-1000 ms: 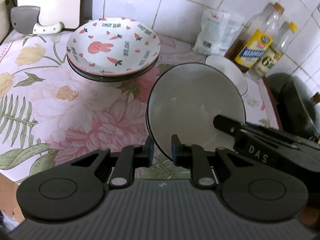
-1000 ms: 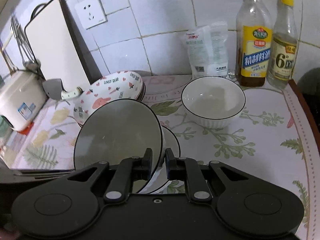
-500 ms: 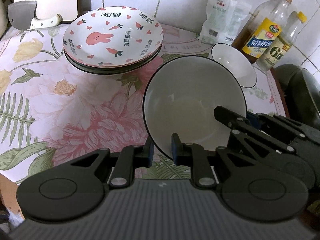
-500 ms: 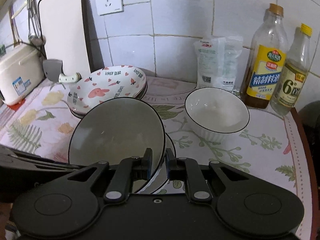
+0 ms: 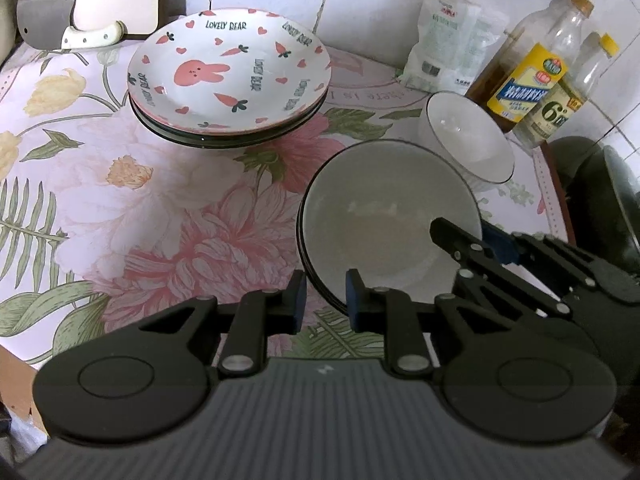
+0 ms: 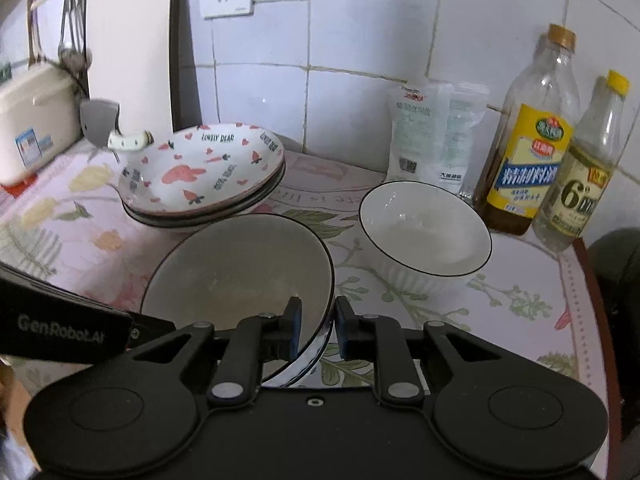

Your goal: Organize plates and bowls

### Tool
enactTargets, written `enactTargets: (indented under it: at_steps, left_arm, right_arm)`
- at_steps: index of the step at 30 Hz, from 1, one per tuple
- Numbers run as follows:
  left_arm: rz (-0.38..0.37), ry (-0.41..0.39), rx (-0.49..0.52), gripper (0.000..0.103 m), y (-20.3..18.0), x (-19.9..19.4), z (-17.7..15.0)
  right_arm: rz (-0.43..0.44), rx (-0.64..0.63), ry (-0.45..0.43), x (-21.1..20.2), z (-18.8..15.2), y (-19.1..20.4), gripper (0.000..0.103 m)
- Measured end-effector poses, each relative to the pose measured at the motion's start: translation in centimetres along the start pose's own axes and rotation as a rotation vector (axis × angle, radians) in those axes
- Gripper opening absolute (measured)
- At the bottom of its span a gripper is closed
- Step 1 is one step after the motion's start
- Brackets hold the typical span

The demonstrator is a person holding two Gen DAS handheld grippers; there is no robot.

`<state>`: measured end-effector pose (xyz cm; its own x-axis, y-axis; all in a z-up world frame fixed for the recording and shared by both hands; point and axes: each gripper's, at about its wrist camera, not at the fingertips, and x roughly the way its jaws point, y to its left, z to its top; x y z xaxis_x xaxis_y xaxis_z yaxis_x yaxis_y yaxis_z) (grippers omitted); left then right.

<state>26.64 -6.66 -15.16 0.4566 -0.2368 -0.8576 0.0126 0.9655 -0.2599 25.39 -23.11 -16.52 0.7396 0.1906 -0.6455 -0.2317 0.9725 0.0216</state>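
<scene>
A white bowl with a black rim (image 5: 380,232) (image 6: 240,272) rests nested in a like bowl (image 6: 316,360) on the flowered cloth. My left gripper (image 5: 326,300) straddles its near rim. The jaws are opening and the pads stand slightly off the rim. My right gripper (image 6: 318,320) (image 5: 466,236) straddles the rim on the opposite side, jaws also opening, with a gap showing at the inner pad. A second white bowl (image 5: 468,148) (image 6: 424,232) stands alone behind. A rabbit-print plate stack (image 5: 228,76) (image 6: 200,172) sits at the back left.
Two oil and vinegar bottles (image 6: 524,152) and a white bag (image 6: 436,132) line the tiled wall. A cleaver (image 5: 60,28), a cutting board (image 6: 128,40) and a rice cooker (image 6: 32,120) stand at the back left. A dark wok (image 5: 600,208) is beyond the right edge.
The bowl, held tilted between both grippers before, has come down level into the bowl beneath. Both pairs of jaws have widened a little around its rim.
</scene>
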Motion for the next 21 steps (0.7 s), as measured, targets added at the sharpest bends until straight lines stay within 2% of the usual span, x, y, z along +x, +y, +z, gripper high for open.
enactTargets:
  at_steps: [5, 10, 16, 18, 21]
  left_arm:
    - [-0.031, -0.047, 0.018, 0.020, 0.0, -2.6, 0.7]
    - [-0.070, -0.112, 0.057, 0.020, -0.5, -5.6, 2.0]
    - [-0.108, -0.169, 0.117, 0.021, -2.6, -7.9, 3.7]
    - [-0.108, -0.173, 0.146, 0.024, -3.7, -8.1, 4.1]
    - [-0.083, -0.183, 0.184, 0.028, -5.1, -8.0, 5.2]
  right_arm:
    - [0.094, 0.124, -0.079, -3.3, -0.1, -2.6, 0.032]
    - [0.142, 0.241, -0.117, -6.3, 0.3, -6.2, 0.034]
    - [0.159, 0.273, -0.128, -8.1, 1.0, -9.3, 0.038]
    - [0.159, 0.282, -0.127, -8.1, 1.3, -10.2, 0.042]
    - [0.159, 0.285, -0.130, -7.8, 1.8, -11.1, 0.053]
